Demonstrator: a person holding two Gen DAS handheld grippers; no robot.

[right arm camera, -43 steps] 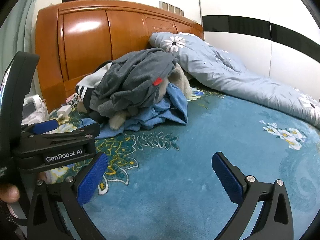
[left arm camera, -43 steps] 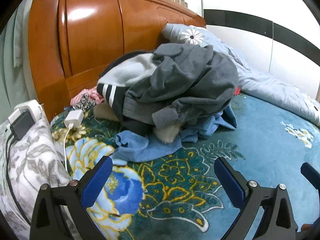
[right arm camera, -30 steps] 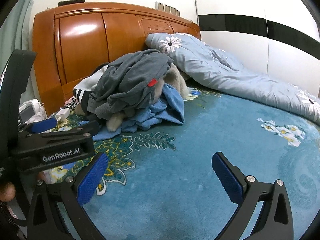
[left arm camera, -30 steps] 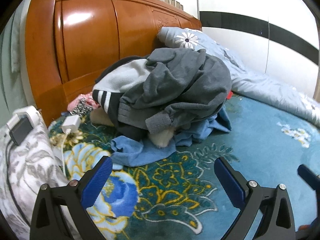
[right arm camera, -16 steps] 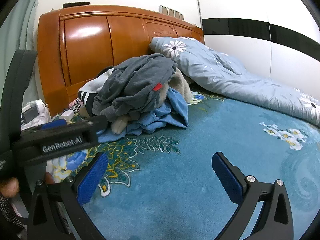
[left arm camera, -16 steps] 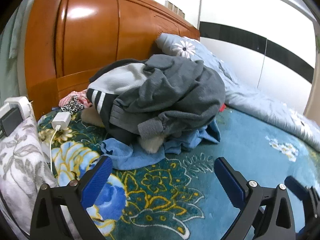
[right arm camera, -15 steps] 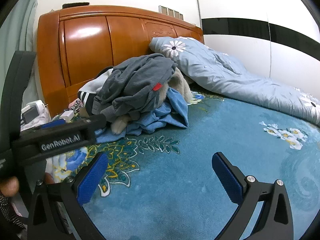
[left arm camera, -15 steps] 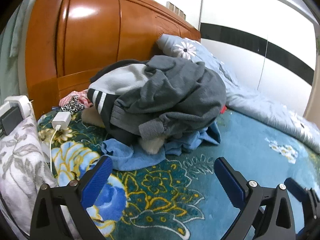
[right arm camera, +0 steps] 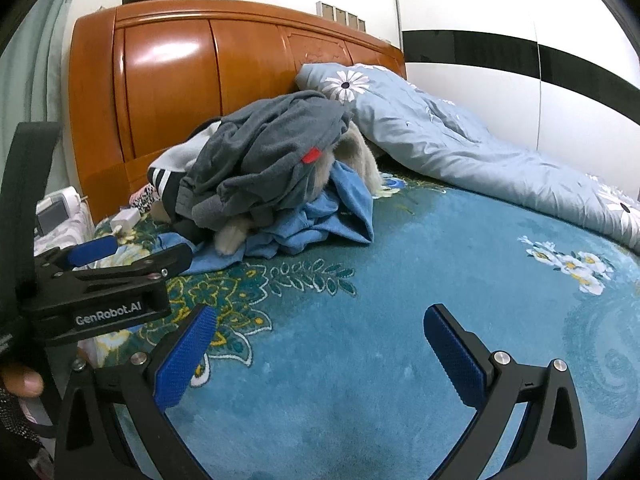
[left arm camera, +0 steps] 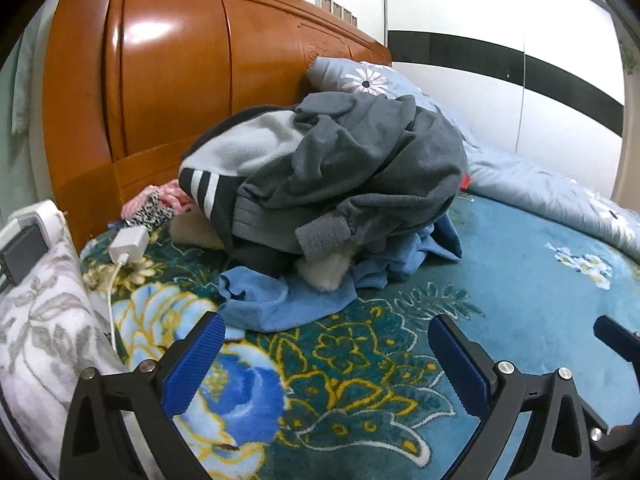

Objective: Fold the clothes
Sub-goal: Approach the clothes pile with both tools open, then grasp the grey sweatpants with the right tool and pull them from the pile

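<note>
Left claw [left arm camera: 324, 354] hangs spread and empty over a floral teal blanket [left arm camera: 360, 392]; the clothes pile [left arm camera: 332, 184] lies ahead against the wooden headboard [left arm camera: 168, 80].

Right claw [right arm camera: 316, 344] gapes empty too, pile [right arm camera: 272, 168] beside a pale blue quilt [right arm camera: 460, 148], white wall [right arm camera: 580, 116] behind.

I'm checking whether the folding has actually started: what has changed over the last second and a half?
Only the cameras shifted: the heap of grey, striped and blue clothes now looks a little closer in both views. Nothing was taken hold of or let go. The left gripper and the right gripper stay open and empty above the teal floral blanket, and the pile lies as before.
</note>
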